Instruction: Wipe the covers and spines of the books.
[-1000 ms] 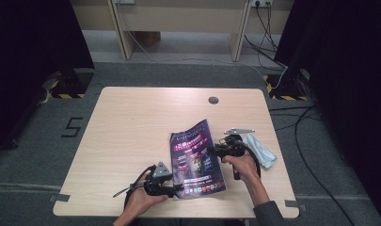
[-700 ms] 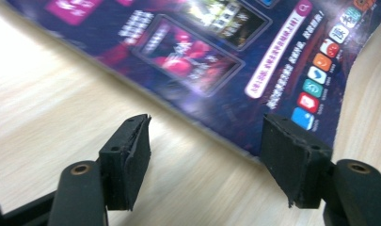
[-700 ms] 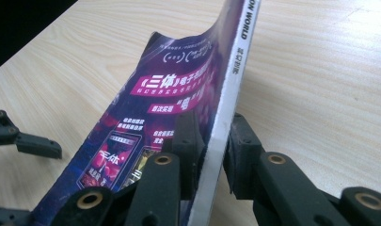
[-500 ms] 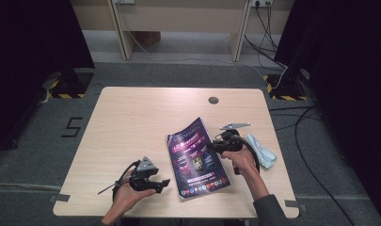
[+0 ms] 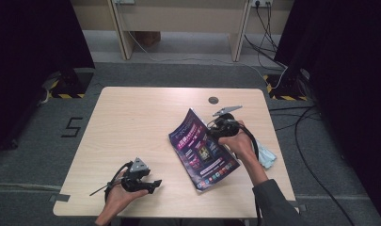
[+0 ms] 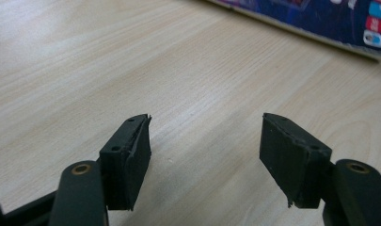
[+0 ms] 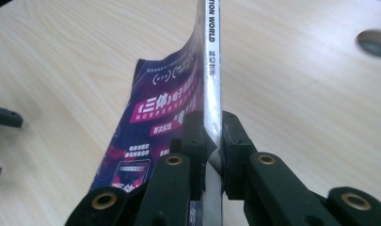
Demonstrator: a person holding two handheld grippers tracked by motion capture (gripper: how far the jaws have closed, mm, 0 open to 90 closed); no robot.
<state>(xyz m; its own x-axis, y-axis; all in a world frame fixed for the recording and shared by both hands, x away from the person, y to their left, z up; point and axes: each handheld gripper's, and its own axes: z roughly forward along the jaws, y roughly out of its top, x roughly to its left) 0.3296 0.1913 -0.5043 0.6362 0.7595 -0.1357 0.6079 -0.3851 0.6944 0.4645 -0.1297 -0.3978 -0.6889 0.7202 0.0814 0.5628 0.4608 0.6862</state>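
A purple magazine point(image 5: 200, 150) lies tilted on the wooden table point(image 5: 131, 127), its spine edge lifted and its far edge resting on the wood. My right gripper point(image 5: 215, 129) is shut on the spine; in the right gripper view both pads point(image 7: 194, 136) squeeze the white spine of the magazine point(image 7: 164, 113). My left gripper point(image 5: 155, 185) sits near the table's front left, apart from the magazine. Its jaws have just been opening, and my left gripper point(image 6: 204, 136) stands open over bare wood with nothing between them. The magazine's edge point(image 6: 320, 19) shows beyond.
A round cable hole point(image 5: 213, 100) sits near the table's back edge, also visible as the hole point(image 7: 374, 42) beside the spine. A pale blue cloth point(image 5: 267, 155) lies by the right edge, behind the right hand. Cables trail on the floor at the right.
The left gripper has drawn away leftward from the magazine's front corner. The right gripper has risen, lifting the spine edge so the magazine tilts up.
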